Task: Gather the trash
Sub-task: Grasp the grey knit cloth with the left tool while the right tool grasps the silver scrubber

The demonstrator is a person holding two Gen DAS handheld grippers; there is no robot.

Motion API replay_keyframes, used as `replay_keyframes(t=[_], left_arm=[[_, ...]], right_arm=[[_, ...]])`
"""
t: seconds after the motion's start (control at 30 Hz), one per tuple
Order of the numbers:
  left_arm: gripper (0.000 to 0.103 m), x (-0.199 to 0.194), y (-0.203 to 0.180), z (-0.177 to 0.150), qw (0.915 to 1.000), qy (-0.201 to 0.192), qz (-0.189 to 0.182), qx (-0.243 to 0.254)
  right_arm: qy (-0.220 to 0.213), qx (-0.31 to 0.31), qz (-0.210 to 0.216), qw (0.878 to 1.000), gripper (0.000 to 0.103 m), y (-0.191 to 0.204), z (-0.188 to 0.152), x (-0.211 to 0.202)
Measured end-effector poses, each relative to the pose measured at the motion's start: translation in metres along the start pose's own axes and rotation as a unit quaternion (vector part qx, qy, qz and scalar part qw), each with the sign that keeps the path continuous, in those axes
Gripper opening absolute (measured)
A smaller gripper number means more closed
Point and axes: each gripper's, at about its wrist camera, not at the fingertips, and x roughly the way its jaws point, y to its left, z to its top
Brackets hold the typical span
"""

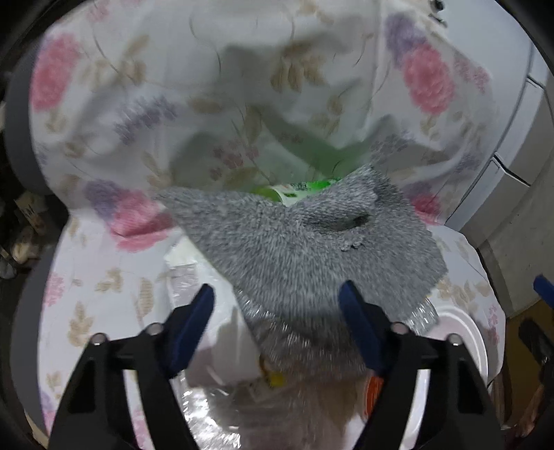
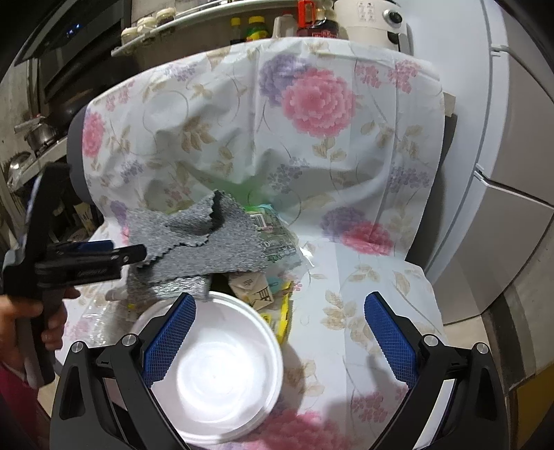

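A grey fuzzy cloth [image 1: 304,242] lies draped over a pile of trash on the flowered sheet [image 1: 104,270]; it also shows in the right wrist view [image 2: 200,239]. Wrappers [image 2: 277,239], a small carton [image 2: 254,290] and a yellow packet [image 2: 282,315] lie under and beside it. A green and white packet [image 1: 294,192] peeks out behind the cloth. My left gripper [image 1: 277,322] is open, its fingers on either side of the cloth's near edge; it also shows in the right wrist view [image 2: 114,254]. My right gripper [image 2: 278,335] is open above a white foam bowl [image 2: 214,377].
The flowered sheet rises over a chair back [image 2: 277,121]. A white refrigerator [image 2: 512,138] stands at the right. A shelf of bottles and jars [image 2: 242,27] is behind, and a stove with pots [image 2: 38,135] at the far left.
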Motion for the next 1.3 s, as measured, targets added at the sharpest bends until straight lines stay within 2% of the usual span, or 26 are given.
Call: replay_keyframes(t=[0.03, 0.13, 0.2, 0.27, 0.4, 0.5, 0.63, 0.73, 0.8, 0.9, 0.93, 0.97, 1.0, 1.03, 1.13, 1.3], left_arm=[[0.063, 0.007, 0.002, 0.004, 0.9999, 0.008, -0.010, -0.007], [0.045, 0.015, 0.003, 0.015, 0.9996, 0.007, -0.025, -0.012], [0.020, 0.012, -0.004, 0.025, 0.9996, -0.007, -0.029, -0.001], [0.006, 0.004, -0.011, 0.034, 0.9987, -0.025, -0.042, 0.013], [0.004, -0.029, -0.030, 0.046, 0.9944, -0.078, -0.057, 0.041], [0.003, -0.071, -0.035, 0.051, 0.9868, -0.144, -0.055, 0.050], [0.003, -0.138, -0.017, 0.049, 0.9750, -0.215, -0.049, 0.028], [0.003, -0.177, 0.001, 0.042, 0.9688, -0.245, -0.035, 0.014], [0.003, -0.193, 0.013, 0.032, 0.9705, -0.241, -0.015, 0.010], [0.003, -0.193, 0.029, 0.016, 0.9736, -0.228, 0.009, 0.007], [0.003, -0.189, 0.035, 0.009, 0.9747, -0.223, 0.016, 0.005], [0.003, -0.183, 0.040, 0.003, 0.9761, -0.217, 0.020, 0.003], [0.003, -0.172, 0.046, -0.005, 0.9789, -0.204, 0.014, 0.000], [0.003, -0.165, 0.052, -0.009, 0.9810, -0.194, 0.005, -0.005], [0.003, -0.139, 0.066, -0.024, 0.9862, -0.163, -0.015, -0.024], [0.003, -0.112, 0.077, -0.039, 0.9888, -0.139, -0.039, -0.038]], right_arm=[[0.001, -0.001, 0.000, 1.000, 0.097, -0.001, -0.001, 0.002], [0.004, 0.000, -0.002, 1.000, 0.097, -0.005, -0.002, 0.007], [0.004, 0.001, -0.005, 1.000, 0.097, -0.007, -0.003, 0.008], [0.004, 0.003, -0.009, 1.000, 0.097, -0.009, -0.003, 0.007], [-0.003, 0.010, -0.016, 1.000, 0.097, -0.013, -0.001, 0.001], [-0.009, 0.014, -0.020, 1.000, 0.097, -0.015, -0.001, -0.006], [-0.019, 0.017, -0.010, 1.000, 0.097, -0.013, 0.003, -0.018], [-0.017, 0.011, 0.017, 1.000, 0.096, -0.003, 0.007, -0.019], [-0.011, -0.001, 0.034, 0.999, 0.094, 0.010, 0.009, -0.015], [0.001, -0.028, 0.059, 0.998, 0.090, 0.032, 0.009, -0.007], [0.007, -0.037, 0.070, 0.997, 0.073, 0.041, 0.010, -0.002], [0.014, -0.044, 0.075, 0.996, 0.064, 0.049, 0.010, 0.004], [0.023, -0.049, 0.083, 0.995, 0.060, 0.056, 0.011, 0.010], [0.034, -0.062, 0.093, 0.993, 0.060, 0.065, 0.013, 0.021], [0.053, -0.093, 0.084, 0.991, 0.065, 0.084, 0.014, 0.046], [0.096, -0.111, 0.066, 0.987, 0.069, 0.092, 0.016, 0.086]])
